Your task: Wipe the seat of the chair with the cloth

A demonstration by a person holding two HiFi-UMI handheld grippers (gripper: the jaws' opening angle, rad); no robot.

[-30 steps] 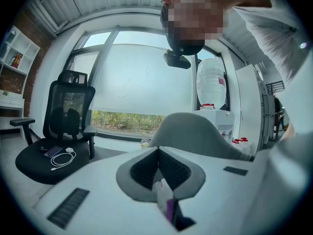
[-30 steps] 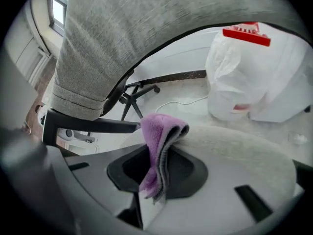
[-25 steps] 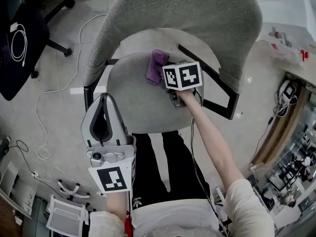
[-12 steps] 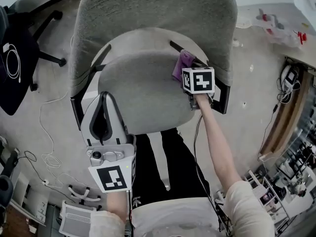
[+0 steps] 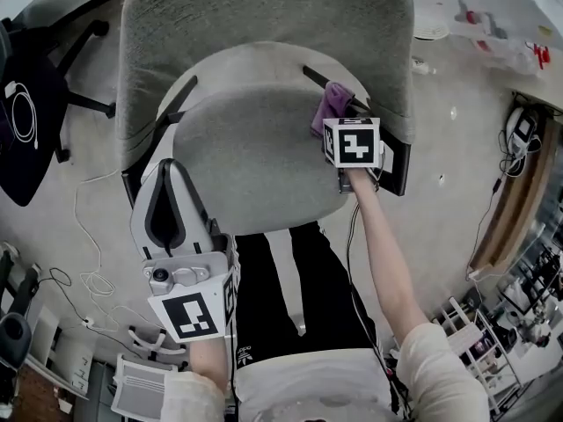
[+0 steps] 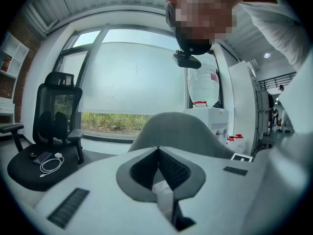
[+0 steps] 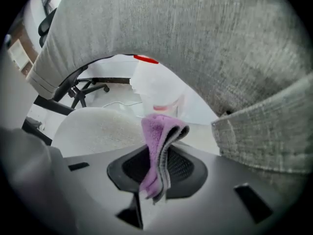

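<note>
Far left: black office chair (image 5: 25, 117) on the floor, well apart from the grey chair; white cable (image 6: 50, 163) coiled on its cushion.
Left gripper (image 5: 167, 170): low at the front-left of the grey chair, overlapping that corner of the seat in the head view; contact with it not clear. Jaws closed together, nothing between them, tips aimed toward the backrest.
Seat (image 5: 251, 161): grey fabric, rounded edge, bare across the middle and left.
Backrest (image 5: 264, 25): same grey fabric, curved, rising behind the seat.
Cloth (image 5: 326, 106): purple, folded, at the right rear edge of the seat, just beside the black armrest (image 5: 398, 163). Pinched between the jaws of the right gripper; folded top sticking up past the tips, loose ends hanging down inside.
Right gripper (image 5: 333, 128): clamped on the cloth, marker cube on top, arm stretched out over the right side of the seat.
</note>
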